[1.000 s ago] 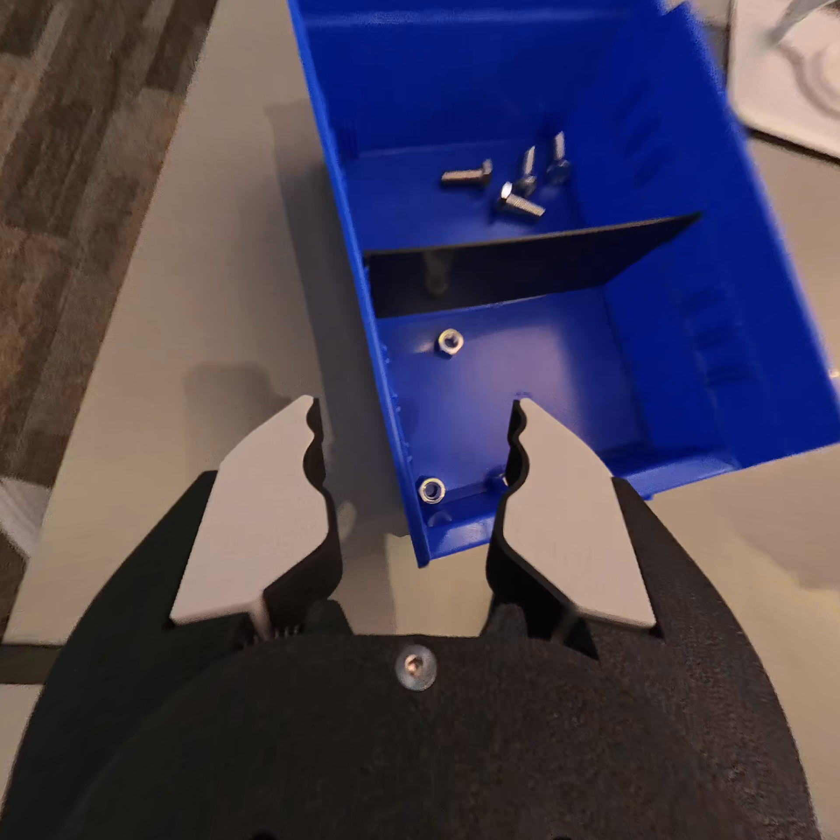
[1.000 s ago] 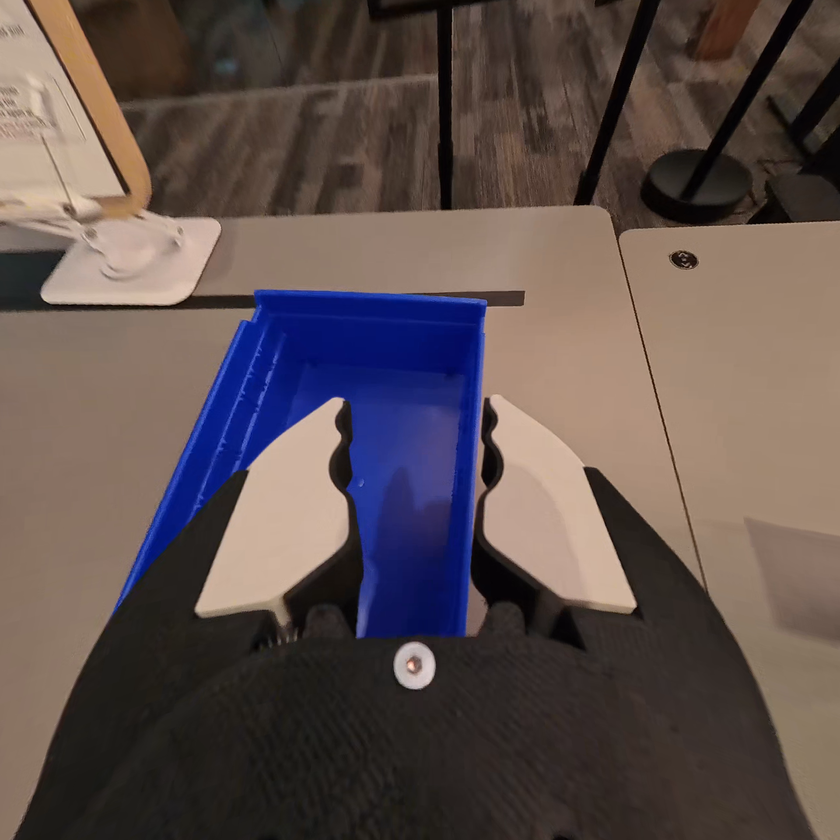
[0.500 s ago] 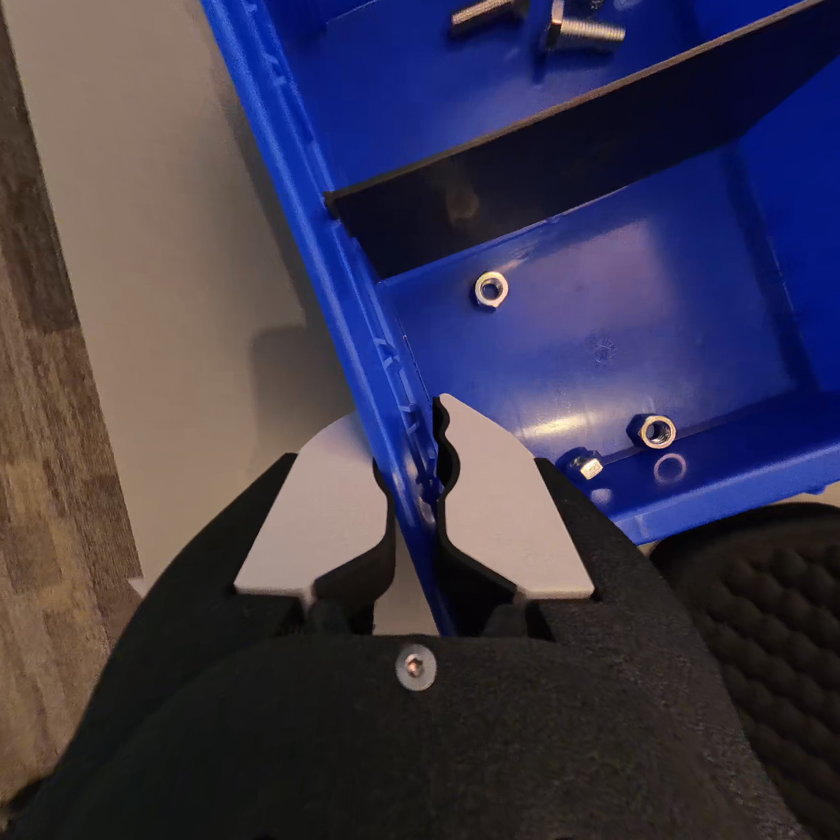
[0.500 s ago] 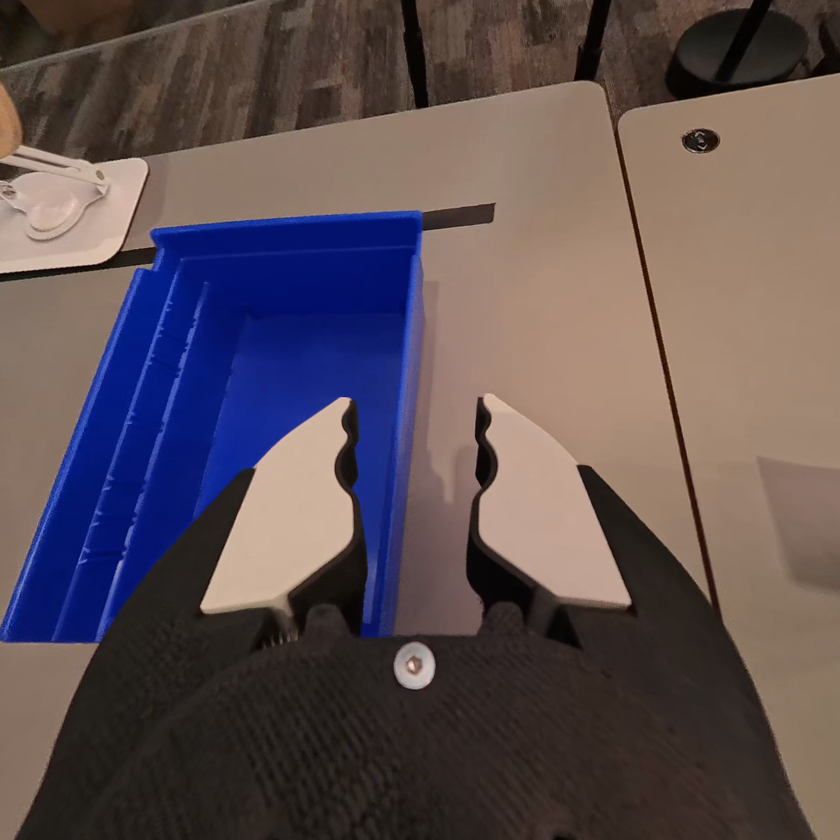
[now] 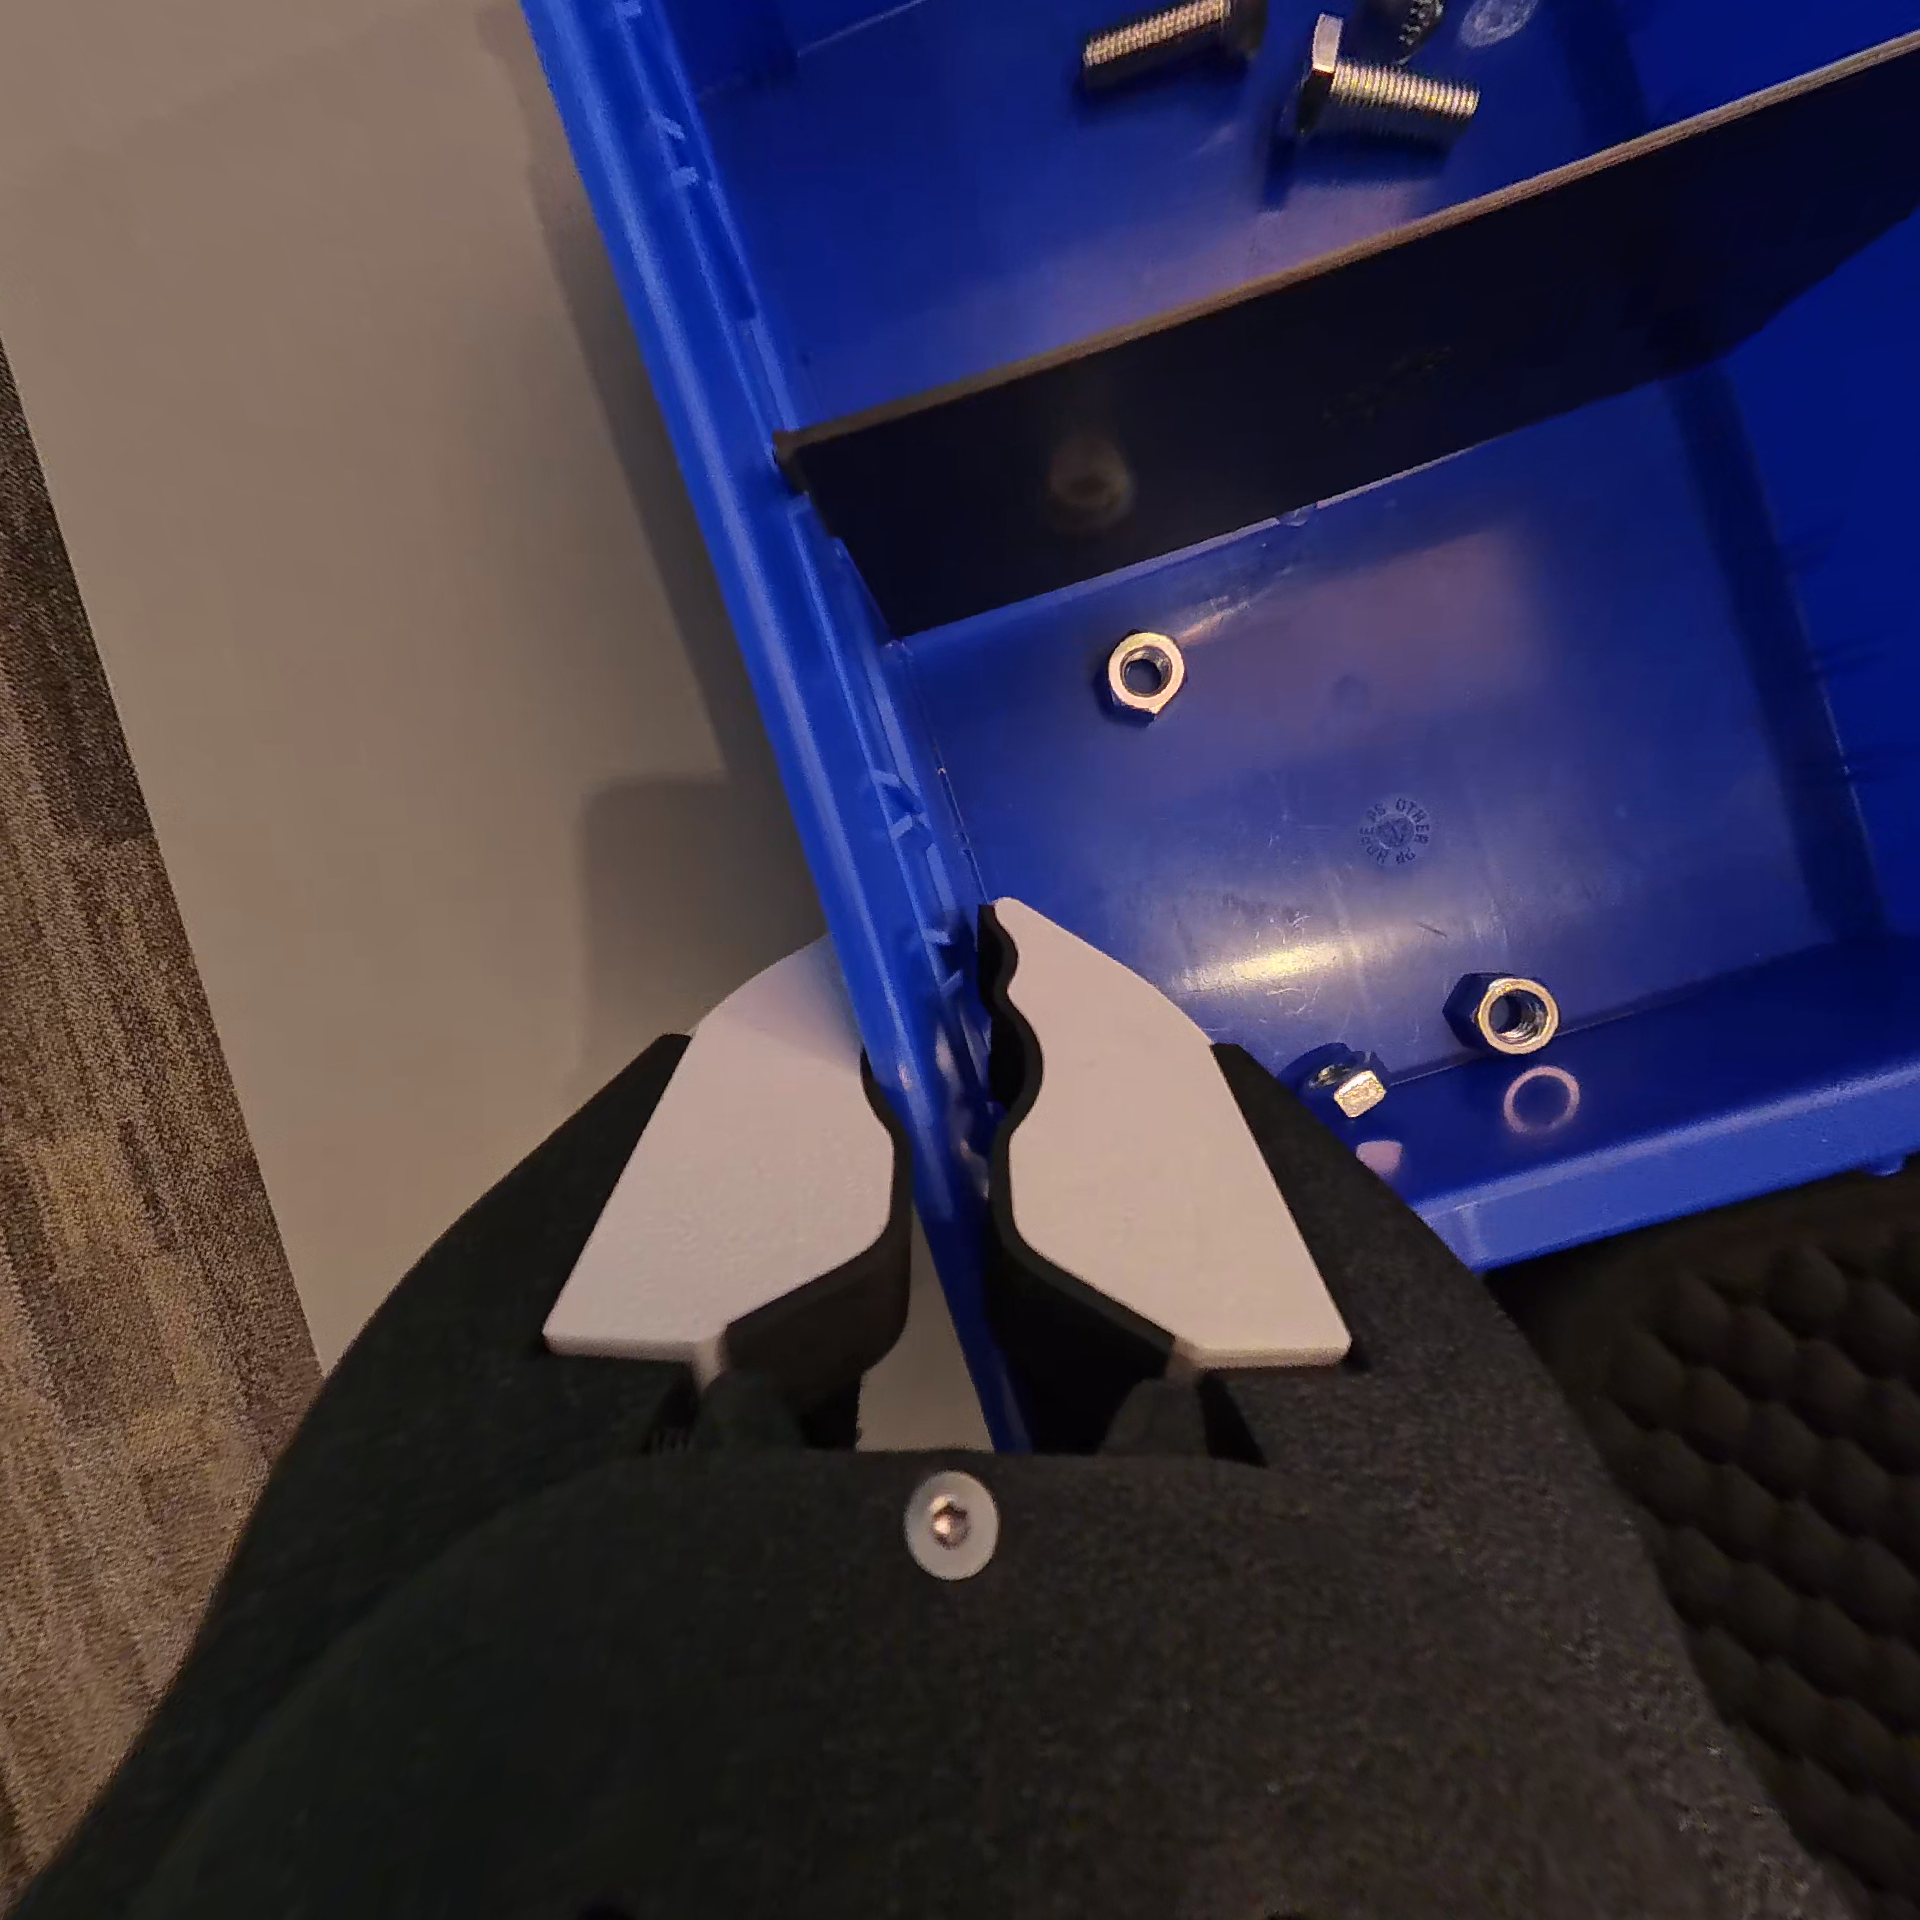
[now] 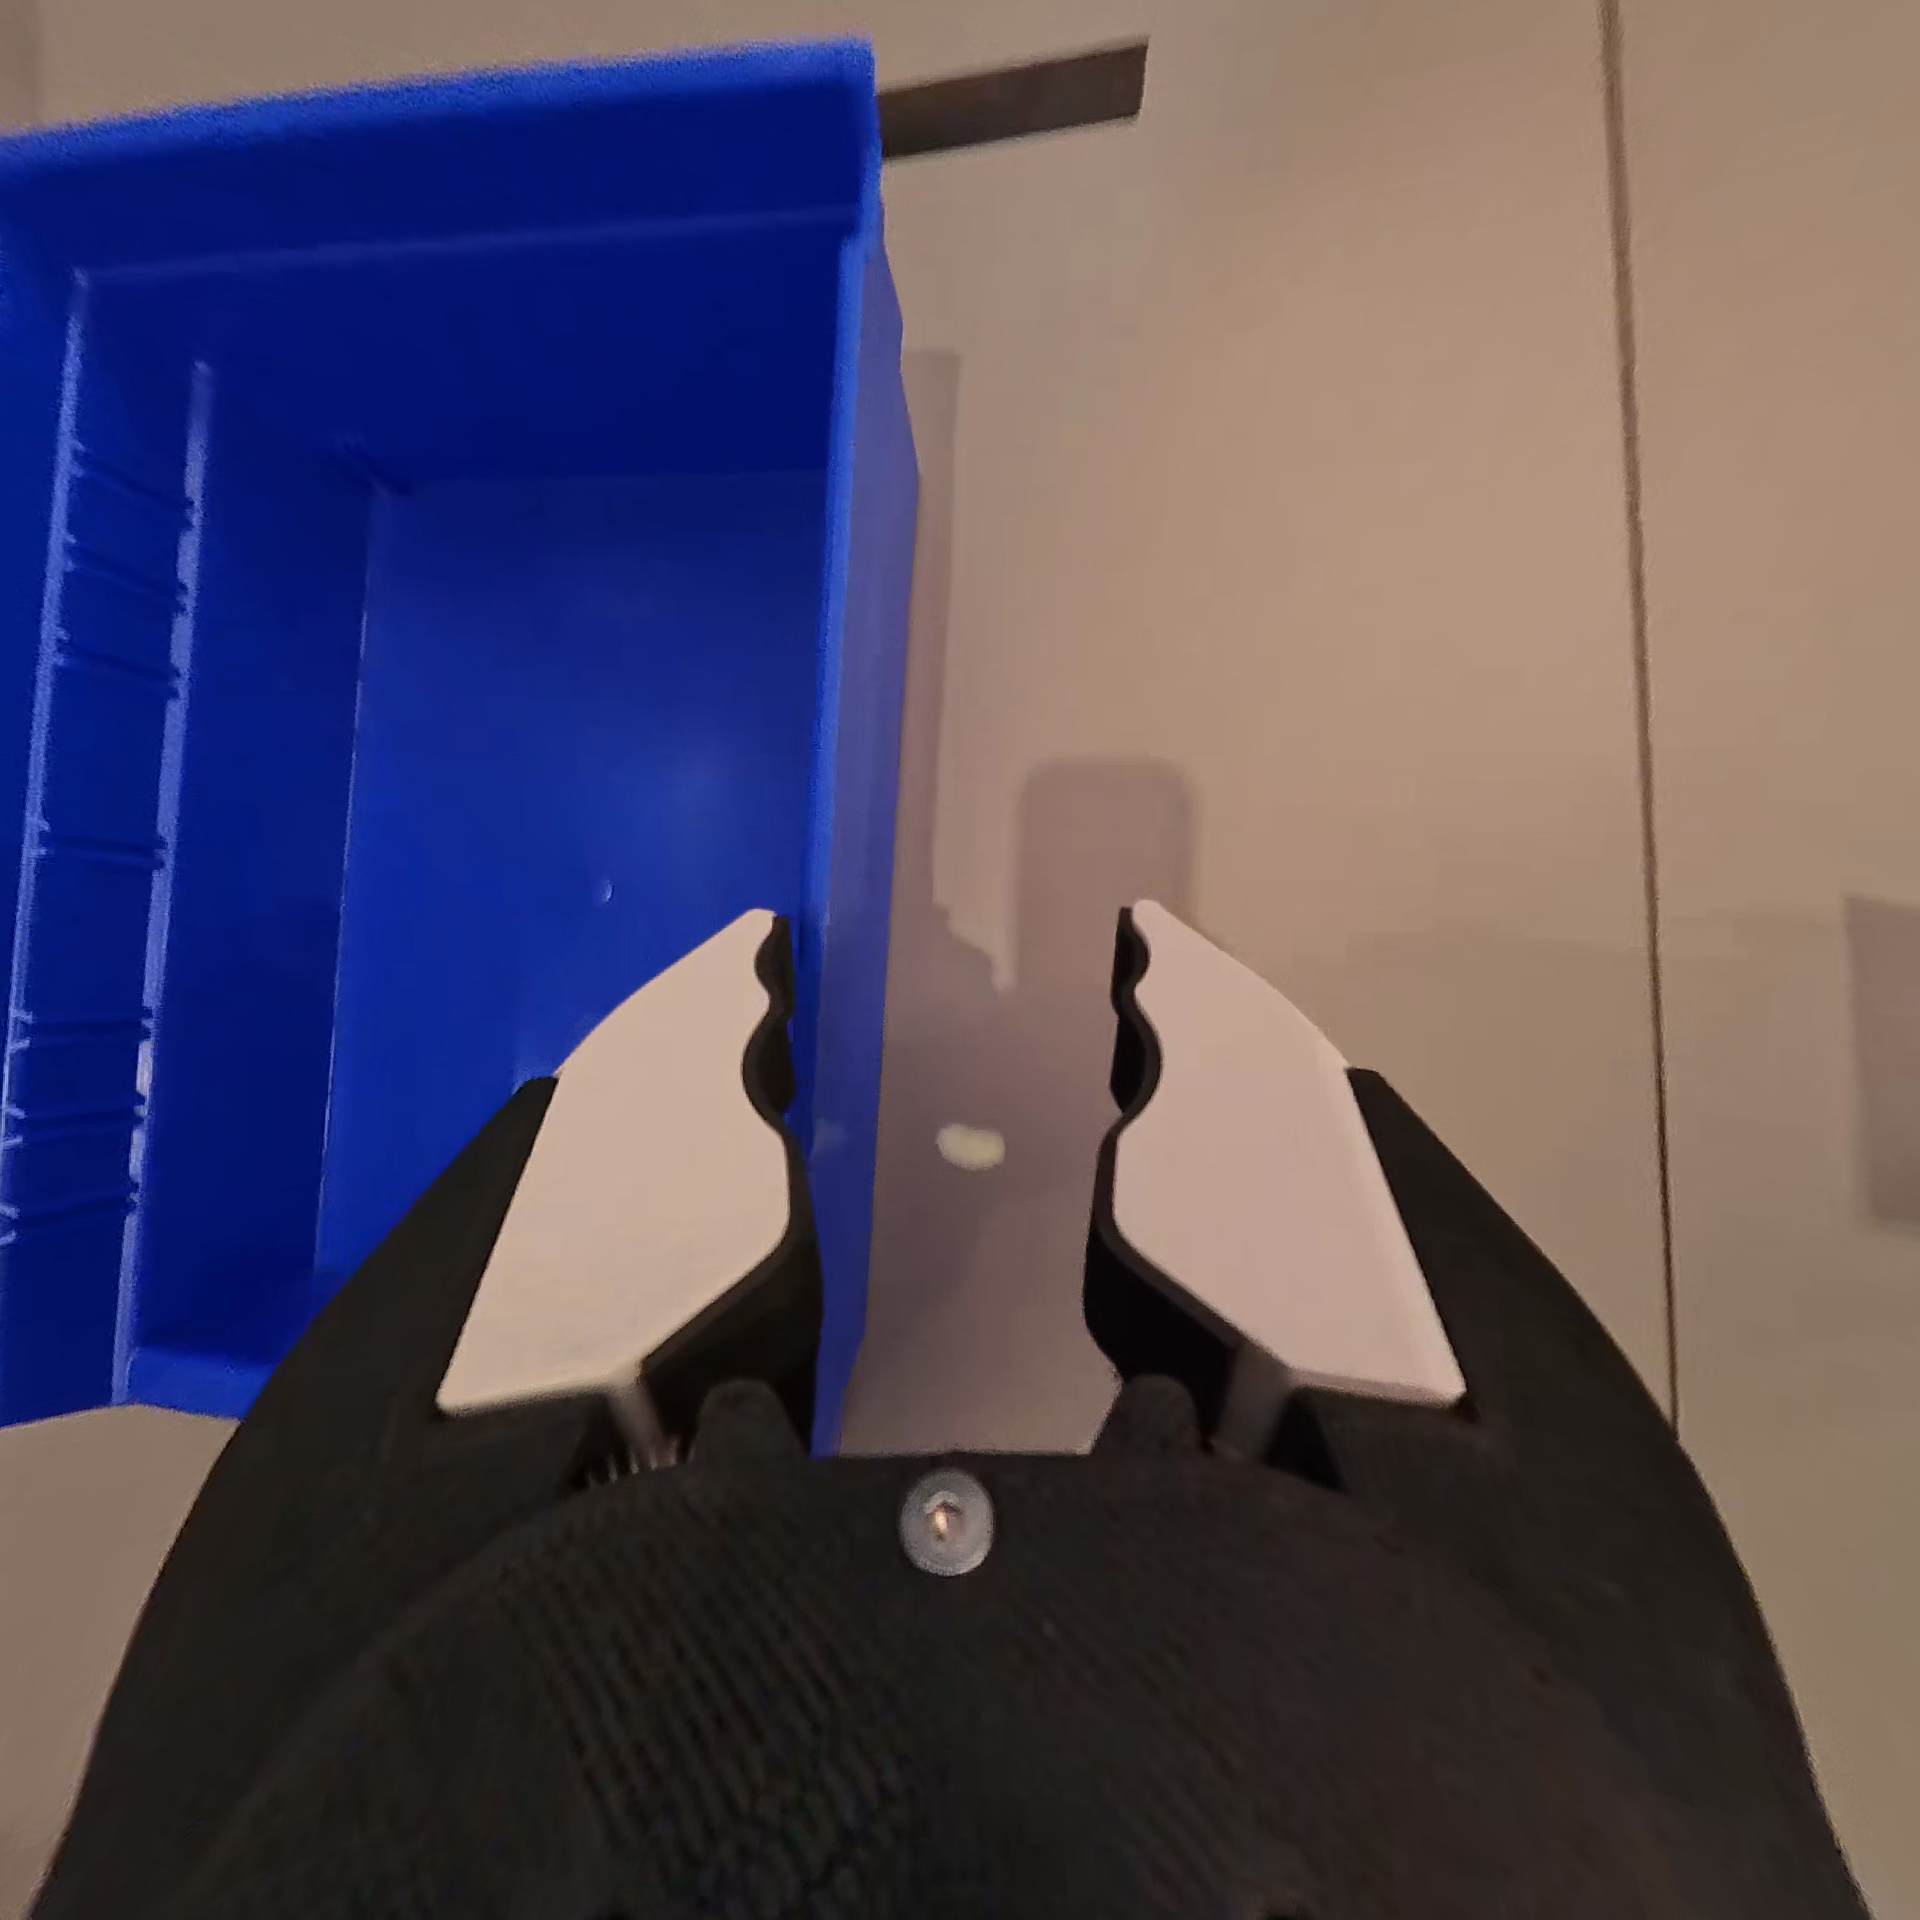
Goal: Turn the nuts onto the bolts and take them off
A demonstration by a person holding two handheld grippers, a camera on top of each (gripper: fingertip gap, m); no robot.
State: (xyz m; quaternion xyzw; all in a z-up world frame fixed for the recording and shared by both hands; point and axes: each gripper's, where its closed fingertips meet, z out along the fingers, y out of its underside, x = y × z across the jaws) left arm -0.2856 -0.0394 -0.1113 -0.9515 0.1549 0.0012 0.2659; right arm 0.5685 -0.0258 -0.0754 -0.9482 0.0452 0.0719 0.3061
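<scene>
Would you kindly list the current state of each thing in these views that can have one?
Left gripper: shut on the blue bin's side wall.
Right gripper: open, straddling the bin's other side wall, holding nothing.
Blue bin: upright on the table, open-topped.
Black divider: seated across the bin.
Nuts: three loose in the near compartment, none threaded on.
Bolts: lying loose in the far compartment.

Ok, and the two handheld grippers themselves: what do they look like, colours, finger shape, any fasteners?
Both match. The left gripper and the right gripper each have a matte black, grainy, rounded body with one silver hex-socket screw at its centre. Each carries two pale grey, wedge-shaped fingers with black wavy inner pads. A small spring shows at a finger base. No cables, sleeves or hands are visible.
</scene>
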